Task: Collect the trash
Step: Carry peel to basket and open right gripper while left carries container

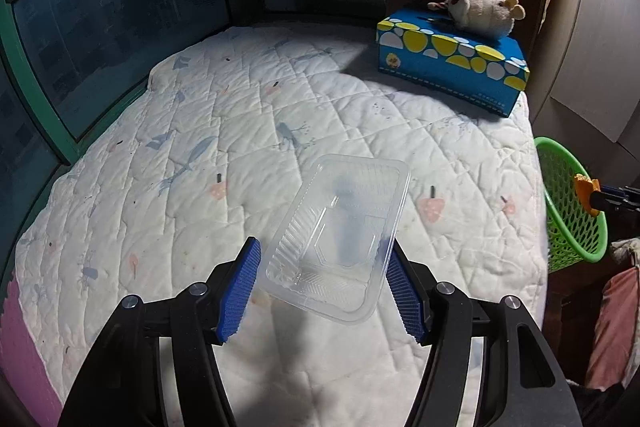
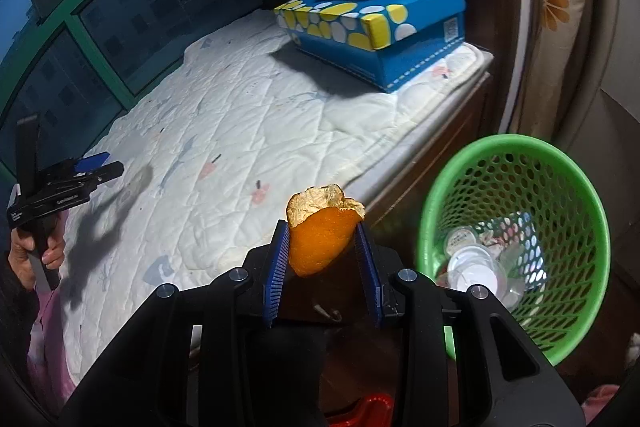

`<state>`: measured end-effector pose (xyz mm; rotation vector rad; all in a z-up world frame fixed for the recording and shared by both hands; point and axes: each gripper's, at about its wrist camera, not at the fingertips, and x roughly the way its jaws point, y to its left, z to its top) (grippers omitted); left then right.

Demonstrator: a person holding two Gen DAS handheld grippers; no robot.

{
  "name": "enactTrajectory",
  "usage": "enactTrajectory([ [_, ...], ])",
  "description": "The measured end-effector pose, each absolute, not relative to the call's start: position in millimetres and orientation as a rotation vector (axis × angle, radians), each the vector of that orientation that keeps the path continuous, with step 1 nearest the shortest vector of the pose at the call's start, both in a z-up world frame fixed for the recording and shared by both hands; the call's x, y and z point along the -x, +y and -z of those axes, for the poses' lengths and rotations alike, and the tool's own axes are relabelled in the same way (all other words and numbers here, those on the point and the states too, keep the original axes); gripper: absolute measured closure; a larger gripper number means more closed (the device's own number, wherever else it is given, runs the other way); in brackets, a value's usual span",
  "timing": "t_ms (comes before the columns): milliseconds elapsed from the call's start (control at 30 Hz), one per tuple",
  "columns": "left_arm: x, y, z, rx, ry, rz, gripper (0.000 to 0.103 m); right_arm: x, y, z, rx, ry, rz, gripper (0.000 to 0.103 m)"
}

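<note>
My left gripper (image 1: 320,245) is shut on a clear plastic tray (image 1: 340,231), which hangs tilted above the white quilt (image 1: 240,131) with its shadow underneath. In the right wrist view this gripper (image 2: 94,163) shows at the far left, held by a hand (image 2: 36,247). My right gripper (image 2: 322,227) is shut on a piece of orange peel (image 2: 322,231), just past the bed's edge and left of the green mesh basket (image 2: 516,239). The basket holds several clear plastic cups and wrappers. The peel (image 1: 586,187) also shows beside the basket (image 1: 568,203) in the left wrist view.
A blue tissue box with yellow and white dots (image 1: 452,63) sits at the quilt's far right corner, a plush toy (image 1: 480,11) on top. Green-framed windows (image 1: 116,39) line the far and left sides. A wooden bed frame (image 2: 440,151) runs beside the basket.
</note>
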<state>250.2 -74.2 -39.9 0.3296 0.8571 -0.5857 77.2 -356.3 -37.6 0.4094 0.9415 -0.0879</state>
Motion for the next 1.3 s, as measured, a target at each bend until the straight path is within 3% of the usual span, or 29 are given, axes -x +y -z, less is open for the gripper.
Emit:
enactTrajectory([
  [867,-127.4,-250.5,32.9,-0.336,0.840,0.848,0.043,7.6,-495.7,115.7,-0.493,1.087,0.364,0.066],
  [933,-122.7,-262.3,35.2,-0.342,0.845,0.865,0.043,10.7,-499.4,118.2,-0.501,1.085,0.374,0.063],
  [1067,-116.6,-285.2,40.6,-0.359,0.859,0.891,0.043,13.4,-504.6,116.7,-0.511,1.058,0.384,0.046],
  [1300,-111.9,-316.4,52.8,-0.374,0.887,0.922,0.042,23.8,-506.1,103.5,-0.530,1.016,0.375,0.046],
])
